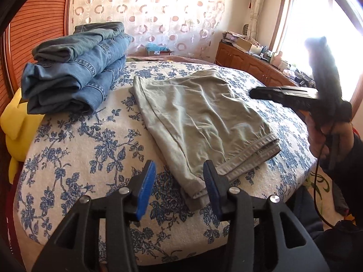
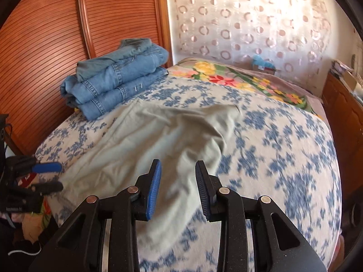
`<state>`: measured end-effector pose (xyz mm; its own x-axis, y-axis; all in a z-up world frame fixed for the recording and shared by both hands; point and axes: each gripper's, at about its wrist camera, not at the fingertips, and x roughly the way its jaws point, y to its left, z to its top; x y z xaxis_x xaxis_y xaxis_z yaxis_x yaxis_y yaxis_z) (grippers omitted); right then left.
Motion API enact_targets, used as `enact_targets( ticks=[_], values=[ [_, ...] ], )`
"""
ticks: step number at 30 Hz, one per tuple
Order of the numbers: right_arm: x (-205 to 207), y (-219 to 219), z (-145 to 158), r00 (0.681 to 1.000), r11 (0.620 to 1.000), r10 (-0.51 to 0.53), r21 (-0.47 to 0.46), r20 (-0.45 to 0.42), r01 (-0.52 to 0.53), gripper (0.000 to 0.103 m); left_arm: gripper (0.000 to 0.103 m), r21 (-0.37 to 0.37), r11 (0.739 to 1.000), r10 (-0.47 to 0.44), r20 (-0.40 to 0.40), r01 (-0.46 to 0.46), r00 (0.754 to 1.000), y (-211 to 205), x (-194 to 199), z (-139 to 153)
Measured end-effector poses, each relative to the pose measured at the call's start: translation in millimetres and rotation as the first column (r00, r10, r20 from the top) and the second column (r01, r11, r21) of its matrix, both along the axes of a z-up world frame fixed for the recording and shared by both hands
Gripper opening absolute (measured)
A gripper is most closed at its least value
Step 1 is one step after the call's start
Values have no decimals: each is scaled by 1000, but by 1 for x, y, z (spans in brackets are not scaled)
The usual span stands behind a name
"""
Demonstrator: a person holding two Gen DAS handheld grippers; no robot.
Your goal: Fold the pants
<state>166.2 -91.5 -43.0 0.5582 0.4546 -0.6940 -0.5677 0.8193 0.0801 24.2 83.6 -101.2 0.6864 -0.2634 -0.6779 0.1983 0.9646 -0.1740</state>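
The left hand-held gripper (image 1: 180, 188) hangs low over the near edge of the bed (image 1: 86, 136) with its blue pads (image 1: 145, 188) spread apart, holding nothing; the waistband corner of the pants (image 1: 199, 117) lies just beside its right pad. The right hand-held gripper (image 2: 178, 189) is also spread wide and empty, hovering above the pants (image 2: 145, 149), which look blurred in its view. The grey-green pants lie folded flat on the blue-flowered bedspread. Past them, near the wooden headboard (image 2: 45, 45), sits a stack of folded jeans (image 1: 74, 68). A wooden cabinet (image 1: 247, 61) stands under the window.
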Motion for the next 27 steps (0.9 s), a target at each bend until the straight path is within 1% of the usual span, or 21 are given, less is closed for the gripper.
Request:
enact_targets(
  ticks=[2, 4, 5, 10, 15, 21, 27],
  values=[
    [-8, -8, -1, 1000, 1000, -7, 5, 2, 7, 30, 53, 7, 1000, 0, 7, 0, 1000, -1, 1, 1],
    [-14, -16, -1, 1000, 1000, -16, 8, 6, 16, 30, 64, 5, 1000, 1, 12, -1, 1000, -2, 0, 2],
    [-19, -19, -2, 1000, 1000, -22, 10, 6, 22, 30, 66, 2, 1000, -2, 13, 2, 1000, -3, 1, 2],
    [-40, -34, -6, 999, 999, -36, 8, 7, 36, 30, 67, 18, 1000, -10, 17, 10, 1000, -9, 4, 3],
    [-56, -43, -15, 999, 999, -46, 8, -14, 46, 30, 67, 27, 999, -26, 6, 25, 1000, -17, 7, 1],
    [-71, -42, -27, 999, 999, -38, 8, -37, 38, 30, 67, 42, 999, -20, -19, 21, 1000, -23, 13, -7],
    [-79, -34, -33, 999, 1000, -20, -2, -41, 20, 30, 67, 55, 998, -18, -39, 20, 999, -25, 16, -12]
  ],
)
